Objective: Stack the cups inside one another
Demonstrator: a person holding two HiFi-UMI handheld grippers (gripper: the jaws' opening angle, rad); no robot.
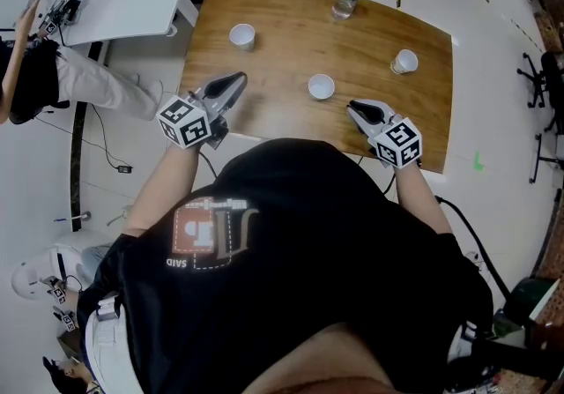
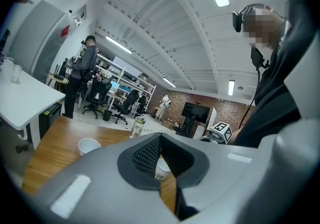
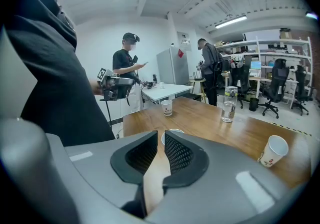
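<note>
Past the black shirt (image 1: 308, 234), my left gripper (image 1: 238, 81) is closed on nothing and my right gripper (image 1: 354, 107) is barely parted, also empty. No stacking is done yet: the far-left cup (image 1: 241, 35), middle cup (image 1: 321, 86) and right cup (image 1: 405, 61) stand well apart.

Three white paper cups stand upright, mouths up, well apart on the wooden table (image 1: 291, 40): the left cup (image 1: 241, 36) toward its far-left corner, the middle cup (image 1: 321, 86) near its front edge, the right cup (image 1: 404, 61) by its right edge.
</note>
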